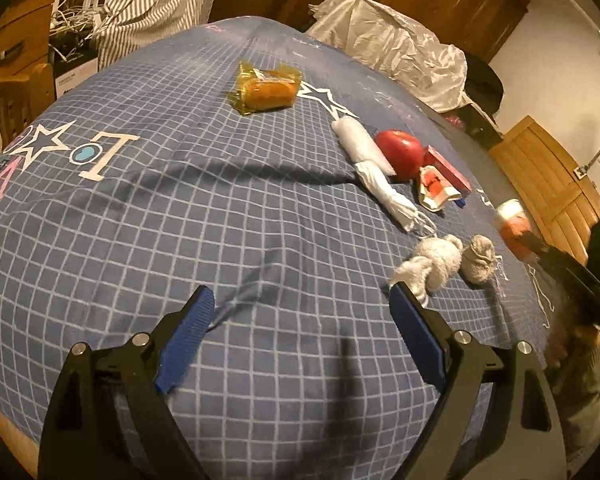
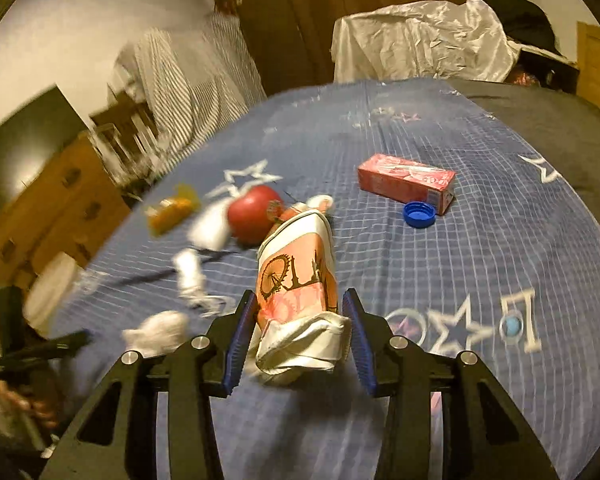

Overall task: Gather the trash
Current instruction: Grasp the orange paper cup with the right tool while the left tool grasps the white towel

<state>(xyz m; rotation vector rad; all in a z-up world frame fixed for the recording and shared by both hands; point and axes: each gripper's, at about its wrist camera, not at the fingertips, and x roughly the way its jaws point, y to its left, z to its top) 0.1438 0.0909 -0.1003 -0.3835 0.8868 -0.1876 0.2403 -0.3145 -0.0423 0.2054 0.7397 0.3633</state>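
My right gripper [image 2: 300, 312] is shut on a crushed orange-and-white paper cup [image 2: 296, 280] and holds it above the blue checked cloth; the cup also shows blurred at the right of the left wrist view [image 1: 514, 228]. A red carton [image 2: 406, 182], a blue bottle cap [image 2: 419, 215], a red apple [image 2: 252, 212], a yellow-wrapped snack [image 2: 170, 210] and white wrappers [image 2: 190, 272] lie beyond. My left gripper [image 1: 300, 308] is open and empty over bare cloth. Near it lie knotted socks [image 1: 432, 264], a rolled white bag [image 1: 374, 164], the apple [image 1: 400, 152] and a crumpled red-white wrapper [image 1: 434, 190].
A white plastic bag [image 2: 420, 40] lined bin stands beyond the far table edge. A striped shirt [image 1: 152, 4] hangs at the back left by wooden drawers [image 2: 56, 208]. The cloth-covered table [image 1: 140, 220] drops off at the near edge.
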